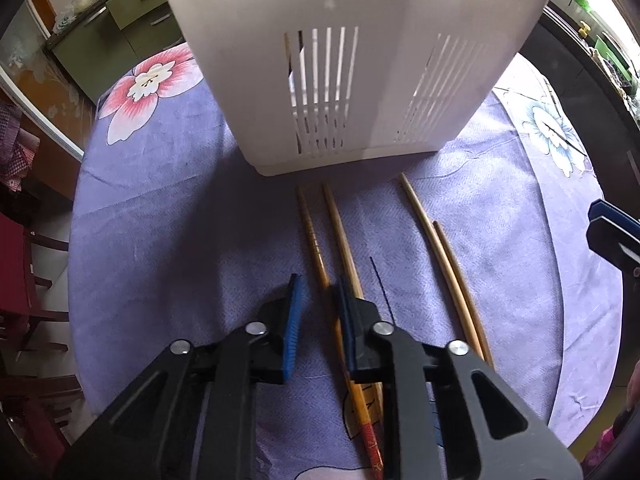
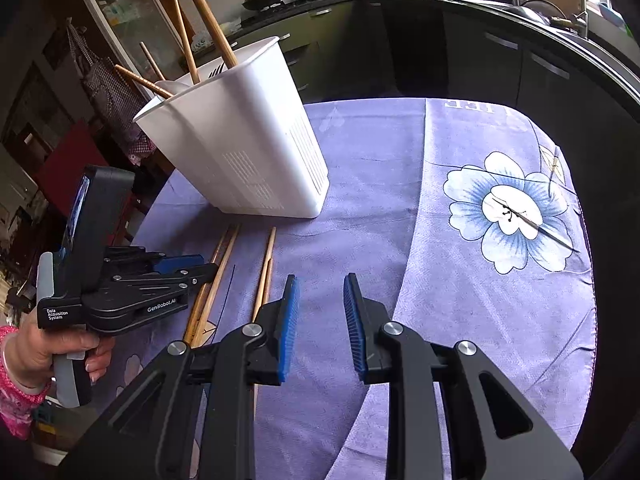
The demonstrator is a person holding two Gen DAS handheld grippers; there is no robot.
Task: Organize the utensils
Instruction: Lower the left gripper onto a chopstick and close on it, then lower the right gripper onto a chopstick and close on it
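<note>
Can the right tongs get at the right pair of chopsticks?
Probably yes: the right tongs stand open just beside that pair, nothing lies on it, and the left tongs are at the other pair.

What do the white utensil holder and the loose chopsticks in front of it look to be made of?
The utensil holder looks like matte white moulded plastic: smooth thin walls, cut vent slots, light glowing through. The chopsticks look like bamboo or wood, tan and tapered; one is darker, with ring grooves and a red painted end, possibly lacquered.
</note>
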